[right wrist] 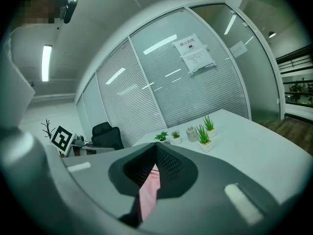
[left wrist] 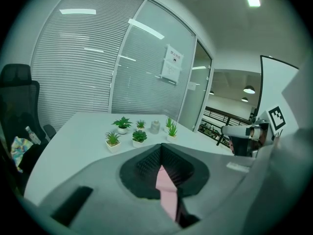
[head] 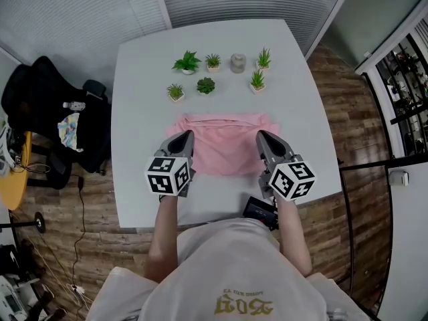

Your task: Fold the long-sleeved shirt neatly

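A pink long-sleeved shirt (head: 224, 142) lies partly folded on the white table (head: 140, 99), in the middle of the near half. My left gripper (head: 182, 139) is shut on the shirt's left edge, and a strip of pink cloth (left wrist: 166, 187) shows pinched between its jaws. My right gripper (head: 266, 139) is shut on the shirt's right edge, with pink fabric (right wrist: 149, 190) caught between its jaws. Both grippers point away from me toward the far side of the table. The cloth under the jaws is hidden in the head view.
Several small potted plants (head: 187, 62) and a small grey jar (head: 238, 62) stand in two rows just beyond the shirt. A dark device (head: 259, 210) lies at the table's near edge by my right arm. A black office chair (head: 47, 105) stands left of the table.
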Demonstrator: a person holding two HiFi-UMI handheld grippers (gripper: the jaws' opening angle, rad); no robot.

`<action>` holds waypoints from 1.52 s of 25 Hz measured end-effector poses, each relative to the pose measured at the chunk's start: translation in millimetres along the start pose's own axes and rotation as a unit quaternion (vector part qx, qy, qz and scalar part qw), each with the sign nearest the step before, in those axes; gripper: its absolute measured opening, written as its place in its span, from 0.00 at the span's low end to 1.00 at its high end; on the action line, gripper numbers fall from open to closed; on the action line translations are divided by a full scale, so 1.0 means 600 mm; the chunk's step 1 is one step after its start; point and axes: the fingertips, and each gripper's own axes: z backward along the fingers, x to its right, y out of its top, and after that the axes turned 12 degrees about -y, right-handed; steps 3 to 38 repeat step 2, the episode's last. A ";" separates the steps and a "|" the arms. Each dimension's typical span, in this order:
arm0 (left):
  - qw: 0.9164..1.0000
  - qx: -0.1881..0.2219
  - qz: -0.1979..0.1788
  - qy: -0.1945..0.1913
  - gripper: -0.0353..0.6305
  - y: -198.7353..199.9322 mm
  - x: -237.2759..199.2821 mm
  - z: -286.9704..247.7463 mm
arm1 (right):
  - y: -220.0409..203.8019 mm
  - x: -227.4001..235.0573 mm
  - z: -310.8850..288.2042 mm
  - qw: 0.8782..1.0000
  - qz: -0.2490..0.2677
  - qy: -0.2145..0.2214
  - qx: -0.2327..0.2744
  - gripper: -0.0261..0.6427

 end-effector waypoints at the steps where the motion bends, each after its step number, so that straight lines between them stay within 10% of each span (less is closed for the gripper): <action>1: 1.000 0.000 0.000 -0.001 0.06 0.000 0.000 0.001 | 0.000 -0.001 0.001 1.000 -0.001 0.000 0.000 0.06; 38: 1.000 0.000 0.000 -0.002 0.06 0.000 0.000 0.002 | 0.000 -0.002 0.002 1.000 -0.001 0.000 0.000 0.06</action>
